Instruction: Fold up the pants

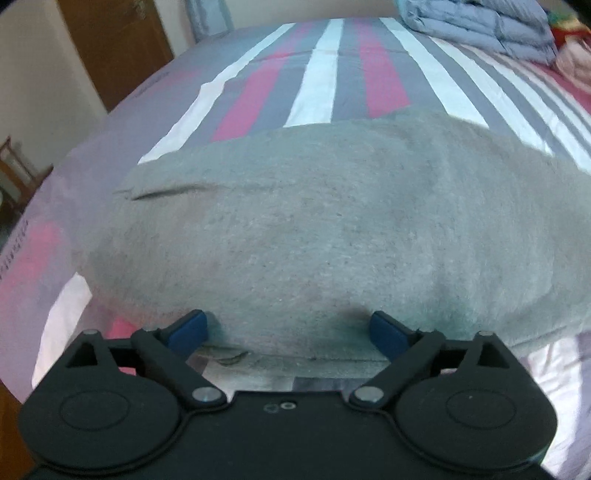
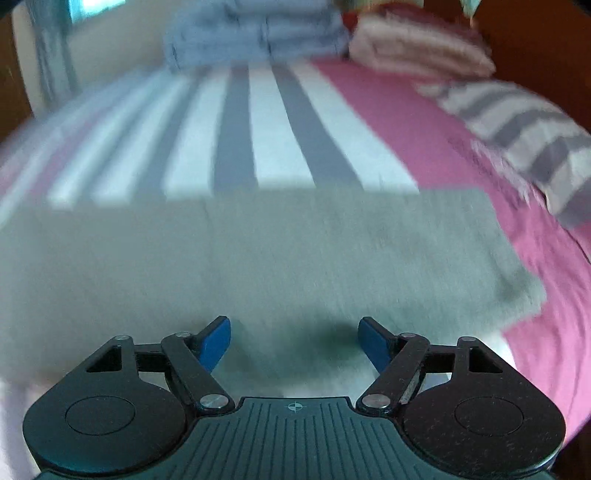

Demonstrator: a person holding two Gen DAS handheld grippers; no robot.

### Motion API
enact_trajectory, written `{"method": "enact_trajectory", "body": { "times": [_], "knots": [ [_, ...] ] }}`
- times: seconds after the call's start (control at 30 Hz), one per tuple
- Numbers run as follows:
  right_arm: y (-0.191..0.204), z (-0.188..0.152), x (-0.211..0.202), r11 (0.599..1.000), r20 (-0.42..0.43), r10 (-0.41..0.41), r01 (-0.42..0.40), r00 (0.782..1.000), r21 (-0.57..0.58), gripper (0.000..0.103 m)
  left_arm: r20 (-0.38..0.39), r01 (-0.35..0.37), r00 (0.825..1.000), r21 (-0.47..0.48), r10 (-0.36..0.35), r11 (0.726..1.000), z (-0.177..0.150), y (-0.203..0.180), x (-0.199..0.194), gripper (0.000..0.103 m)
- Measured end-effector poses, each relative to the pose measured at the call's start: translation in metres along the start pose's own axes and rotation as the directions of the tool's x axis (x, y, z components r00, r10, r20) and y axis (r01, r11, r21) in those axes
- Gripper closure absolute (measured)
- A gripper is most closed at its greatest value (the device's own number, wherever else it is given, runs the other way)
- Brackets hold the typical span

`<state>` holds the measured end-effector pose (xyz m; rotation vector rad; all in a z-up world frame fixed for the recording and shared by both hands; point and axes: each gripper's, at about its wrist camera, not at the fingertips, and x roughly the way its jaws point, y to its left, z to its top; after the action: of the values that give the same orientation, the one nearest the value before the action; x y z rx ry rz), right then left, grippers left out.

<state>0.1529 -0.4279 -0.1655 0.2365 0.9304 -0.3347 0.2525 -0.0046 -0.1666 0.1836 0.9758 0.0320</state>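
Note:
The grey pants (image 1: pixel 314 229) lie flat across the striped bed, a wide band of soft fabric. In the left wrist view my left gripper (image 1: pixel 290 328) is open, its blue pads (image 1: pixel 190 328) spread at the pants' near edge. The near hem shows layered fabric just below the pads. In the right wrist view, which is blurred, the pants (image 2: pixel 258 254) span the frame and end at a corner on the right. My right gripper (image 2: pixel 293 341) is open over the pants' near edge, holding nothing.
The bedsheet (image 1: pixel 325 74) has pink, grey and white stripes. A folded blue quilt (image 1: pixel 476 26) sits at the far end, with pink folded bedding (image 2: pixel 421 48) beside it. A striped pillow (image 2: pixel 517 136) lies at the right. A wooden door (image 1: pixel 110 44) stands at the left.

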Motion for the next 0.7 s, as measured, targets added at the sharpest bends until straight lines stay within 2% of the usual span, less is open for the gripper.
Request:
{"method": "enact_trajectory", "body": {
  "times": [0.1, 0.17, 0.23, 0.33, 0.5, 0.63, 0.7],
  "knots": [
    [-0.018, -0.005, -0.018, 0.993, 0.064, 0.057, -0.063, 0.996, 0.103, 0.026, 0.023, 0.021, 1.000, -0.045, -0.020, 0.999, 0.005, 0.011, -0.010, 0.018],
    [-0.028, -0.005, -0.034, 0.988, 0.101, 0.057, -0.071, 0.993, 0.137, 0.011, 0.040, 0.012, 0.999, -0.056, -0.010, 0.998, 0.007, 0.017, -0.015, 0.018],
    [-0.035, -0.005, -0.045, 0.988, 0.128, 0.052, -0.069, 0.990, 0.139, 0.009, 0.041, -0.006, 0.999, -0.068, 0.009, 0.998, 0.005, 0.022, -0.018, 0.017],
    [-0.053, -0.006, -0.046, 0.986, 0.104, 0.016, -0.033, 0.994, 0.162, 0.009, 0.037, 0.017, 0.999, -0.087, -0.014, 0.996, 0.004, 0.021, -0.020, 0.017],
    [-0.102, -0.022, -0.038, 0.926, 0.030, 0.023, -0.033, 0.999, 0.377, 0.009, 0.046, 0.055, 0.998, -0.042, -0.053, 0.998, 0.002, -0.005, -0.027, 0.017],
    [-0.113, -0.024, -0.042, 0.926, 0.016, -0.006, -0.001, 1.000, 0.378, 0.009, 0.062, 0.087, 0.994, -0.010, -0.086, 0.996, 0.002, -0.031, -0.036, 0.017],
    [-0.111, -0.021, -0.049, 0.932, 0.032, 0.000, -0.011, 0.999, 0.362, 0.010, 0.069, 0.108, 0.992, 0.000, -0.107, 0.994, 0.002, -0.043, -0.041, 0.017]
  ]
}}
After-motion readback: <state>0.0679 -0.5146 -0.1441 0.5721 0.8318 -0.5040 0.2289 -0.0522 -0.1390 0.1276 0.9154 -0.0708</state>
